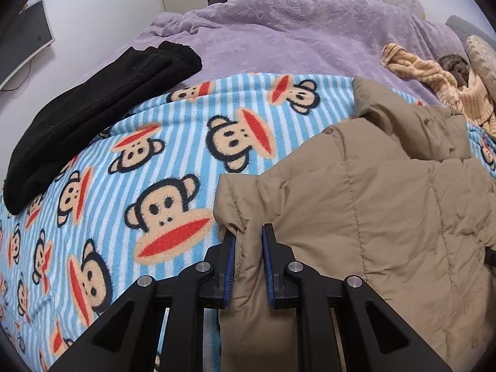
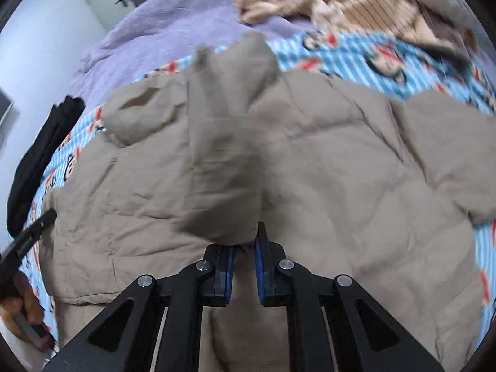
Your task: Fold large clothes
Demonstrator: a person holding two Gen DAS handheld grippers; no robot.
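A tan quilted puffer jacket (image 1: 372, 204) lies on a blue striped monkey-print blanket (image 1: 148, 167) on the bed. My left gripper (image 1: 249, 235) is shut on the jacket's near left edge, with a fold of fabric pinched between its blue pads. In the right wrist view the jacket (image 2: 341, 170) fills the middle, blurred by motion. My right gripper (image 2: 245, 245) is shut on a raised fold of the jacket, which bulges up just ahead of its fingers. The left gripper (image 2: 28, 235) shows at the left edge of that view, held by a hand.
A folded black garment (image 1: 93, 105) lies at the blanket's left edge. A purple bedspread (image 1: 279, 34) covers the far bed. A striped orange garment (image 1: 440, 83) and pillows lie at the far right. A monitor (image 1: 24, 37) and a door stand beyond.
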